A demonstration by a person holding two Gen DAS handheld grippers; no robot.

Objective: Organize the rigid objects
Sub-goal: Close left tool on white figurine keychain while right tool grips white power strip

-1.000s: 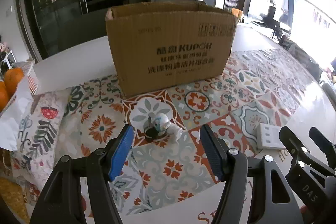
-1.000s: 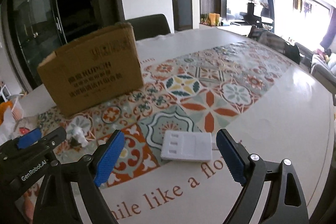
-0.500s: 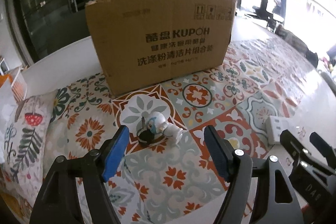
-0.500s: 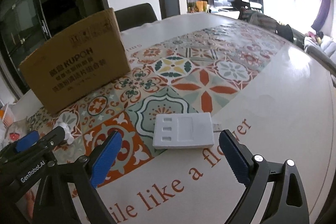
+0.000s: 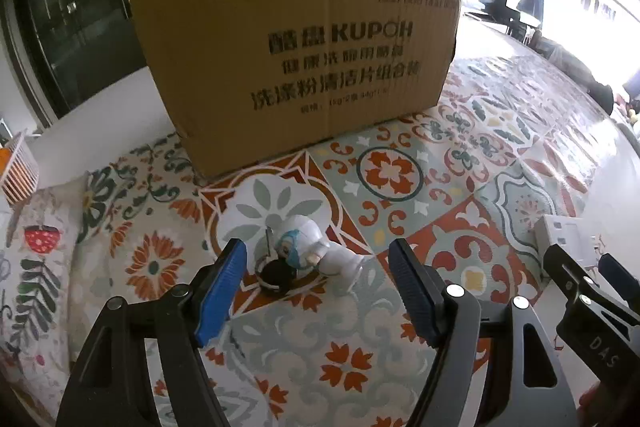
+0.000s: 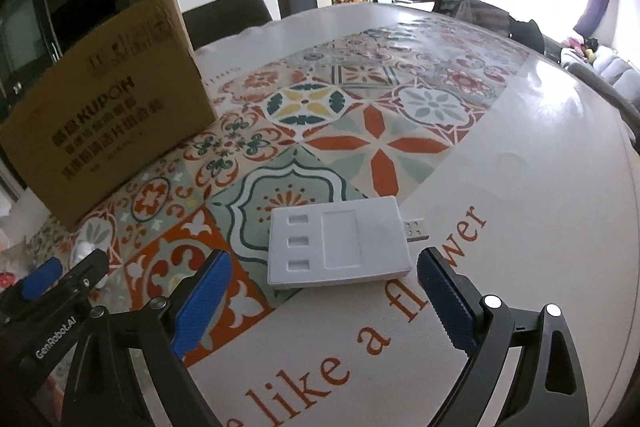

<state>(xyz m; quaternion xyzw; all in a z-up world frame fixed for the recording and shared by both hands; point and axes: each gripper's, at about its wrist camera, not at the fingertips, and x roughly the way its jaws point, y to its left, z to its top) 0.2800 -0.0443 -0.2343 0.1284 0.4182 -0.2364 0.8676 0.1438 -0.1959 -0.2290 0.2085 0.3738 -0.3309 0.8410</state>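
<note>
box [image 5: 296,51] at back of table [image 6: 540,163] | figurine [image 5: 308,253] in front | tray [image 6: 340,243] to its right

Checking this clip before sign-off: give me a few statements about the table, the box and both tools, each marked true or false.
1. The left tool is open, with the small white figurine just ahead of its pads. True.
2. The right tool is clamped on the white USB hub. False: it is open, and the hub lies free on the tablecloth.
3. The figurine sits inside the cardboard box. False: it lies on the tablecloth in front of the box.
4. The cardboard box is printed KUPOH. True.
5. The hub's USB plug points toward the box. False: it sticks out on the side away from it.
</note>
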